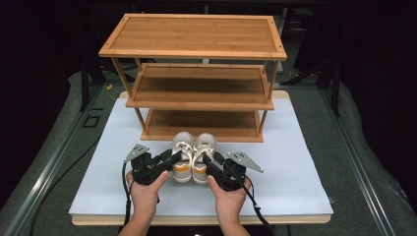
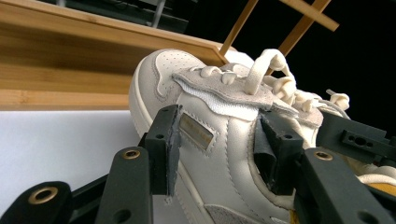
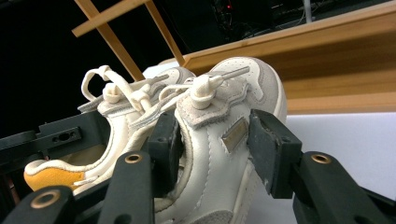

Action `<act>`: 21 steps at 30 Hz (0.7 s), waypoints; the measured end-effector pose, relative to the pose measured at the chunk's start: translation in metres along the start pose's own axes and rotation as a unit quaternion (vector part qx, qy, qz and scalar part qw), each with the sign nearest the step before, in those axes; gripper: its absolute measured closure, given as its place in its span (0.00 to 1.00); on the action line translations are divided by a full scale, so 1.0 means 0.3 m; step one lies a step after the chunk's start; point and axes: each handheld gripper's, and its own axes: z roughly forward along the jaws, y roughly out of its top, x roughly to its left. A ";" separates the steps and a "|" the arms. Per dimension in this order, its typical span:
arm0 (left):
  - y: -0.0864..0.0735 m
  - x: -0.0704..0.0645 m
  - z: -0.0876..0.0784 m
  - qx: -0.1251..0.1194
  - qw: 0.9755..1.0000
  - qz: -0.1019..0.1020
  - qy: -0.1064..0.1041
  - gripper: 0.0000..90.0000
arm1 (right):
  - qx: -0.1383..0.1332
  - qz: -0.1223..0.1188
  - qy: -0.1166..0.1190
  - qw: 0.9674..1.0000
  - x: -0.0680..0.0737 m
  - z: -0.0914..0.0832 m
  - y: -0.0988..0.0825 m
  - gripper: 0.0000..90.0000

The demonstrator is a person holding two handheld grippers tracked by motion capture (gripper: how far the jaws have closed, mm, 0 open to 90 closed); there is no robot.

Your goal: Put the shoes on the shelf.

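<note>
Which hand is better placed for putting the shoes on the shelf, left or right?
Neither alone. The left gripper clamps the left shoe, the right gripper clamps the right shoe, both toes facing the wooden rack. Probably both move together.

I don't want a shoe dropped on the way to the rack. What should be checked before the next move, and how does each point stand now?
1. Left hand-held gripper clamps the left shoe across its side and collar: ok.
2. Right hand-held gripper clamps the right shoe the same way: ok.
3. Shoes side by side, toes toward the wooden rack: ok.
4. Rack shelves free of other things: ok.
5. Laces clear of the jaws: cannot tell.
6. Soles lifted off the white board: cannot tell.
</note>
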 end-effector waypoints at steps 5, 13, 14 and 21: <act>0.034 -0.014 -0.011 -0.001 1.000 0.005 0.000 0.60 | -0.017 -0.001 0.002 1.000 0.015 -0.003 0.027 0.61; 0.084 -0.035 -0.025 -0.009 1.000 0.013 -0.002 0.60 | -0.024 -0.005 0.002 1.000 0.035 -0.018 0.075 0.61; 0.090 -0.038 -0.027 -0.010 1.000 0.012 -0.004 0.60 | -0.018 -0.005 0.007 1.000 0.036 -0.023 0.082 0.61; 0.127 -0.056 -0.033 -0.015 1.000 0.014 -0.008 0.60 | -0.021 -0.009 0.009 1.000 0.047 -0.038 0.122 0.61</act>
